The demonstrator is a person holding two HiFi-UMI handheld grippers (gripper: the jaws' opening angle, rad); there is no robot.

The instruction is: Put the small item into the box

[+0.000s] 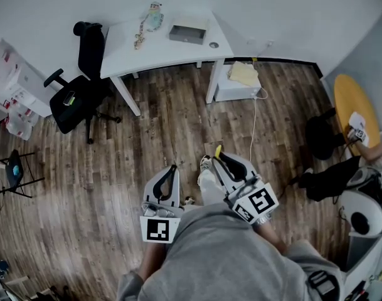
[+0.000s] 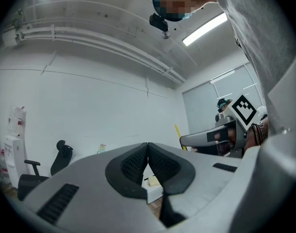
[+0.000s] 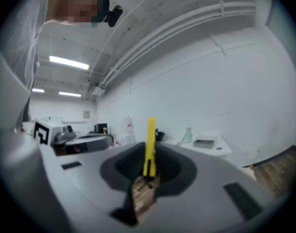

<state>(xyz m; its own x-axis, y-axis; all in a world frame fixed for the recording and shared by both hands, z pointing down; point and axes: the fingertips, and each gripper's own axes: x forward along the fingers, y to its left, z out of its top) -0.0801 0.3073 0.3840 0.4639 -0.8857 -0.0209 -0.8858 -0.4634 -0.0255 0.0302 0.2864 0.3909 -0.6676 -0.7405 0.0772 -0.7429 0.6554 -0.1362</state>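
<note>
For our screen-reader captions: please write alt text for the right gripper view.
The right gripper is shut on a thin yellow strip that sticks up between its jaws. Behind, a white desk by the wall carries a grey box.

Head view down, 2 forward (shared desk (image 1: 165, 52))

Seen from the head view, the person's torso (image 1: 234, 262) covers the rear of the left claw (image 1: 171, 170) and the right claw (image 1: 218, 154). The box (image 1: 189, 33) on the far desk (image 1: 159, 52) is too small to show its inside. The round thing (image 1: 214, 44) beside it cannot be identified. In the right gripper view the yellow strip (image 3: 150, 144) is blurred, its lower end sunk between the pads; it is possibly a clip.
</note>
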